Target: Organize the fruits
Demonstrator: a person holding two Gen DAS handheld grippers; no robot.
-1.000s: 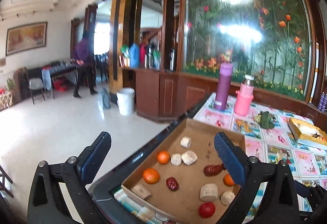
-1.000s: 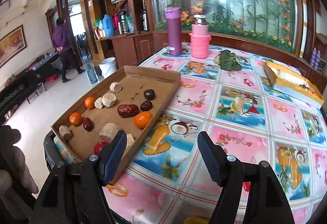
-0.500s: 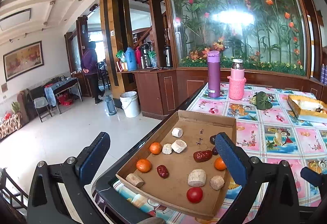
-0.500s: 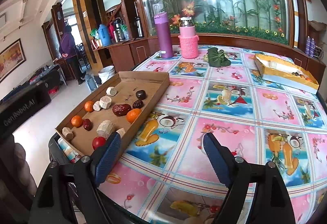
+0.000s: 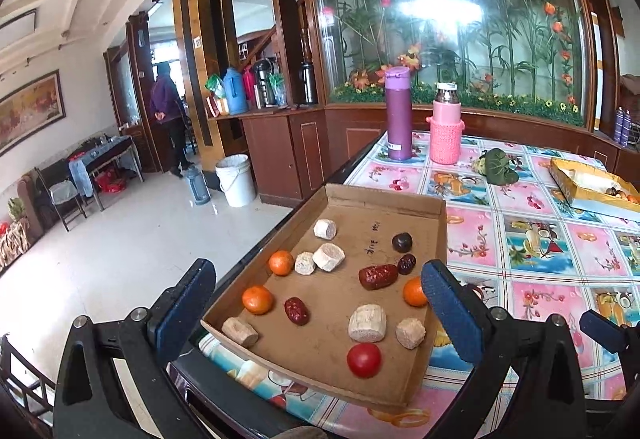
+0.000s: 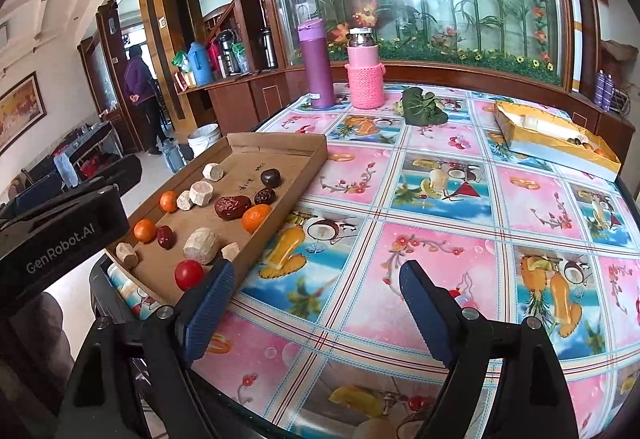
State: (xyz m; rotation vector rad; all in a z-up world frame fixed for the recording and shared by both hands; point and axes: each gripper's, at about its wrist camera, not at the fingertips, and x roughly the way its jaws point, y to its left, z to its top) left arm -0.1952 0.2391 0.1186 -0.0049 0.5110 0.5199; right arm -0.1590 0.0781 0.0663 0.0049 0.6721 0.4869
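We hold the left gripper [image 5: 316,305] wide apart and empty, above the near end of the cardboard tray [image 5: 439,235] at the bench's [image 6: 440,239] left edge. The red tomato [image 5: 363,359] lies nearest it, beside pale chunks, oranges and dates. Our right gripper [image 6: 316,309] hangs equally spread and empty over the patterned cloth, the tray [image 6: 280,147] to its left.

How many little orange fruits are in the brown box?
3 small round orange fruits in the cardboard tray: one at the left edge, one just behind it, one by the right wall. None look hidden.
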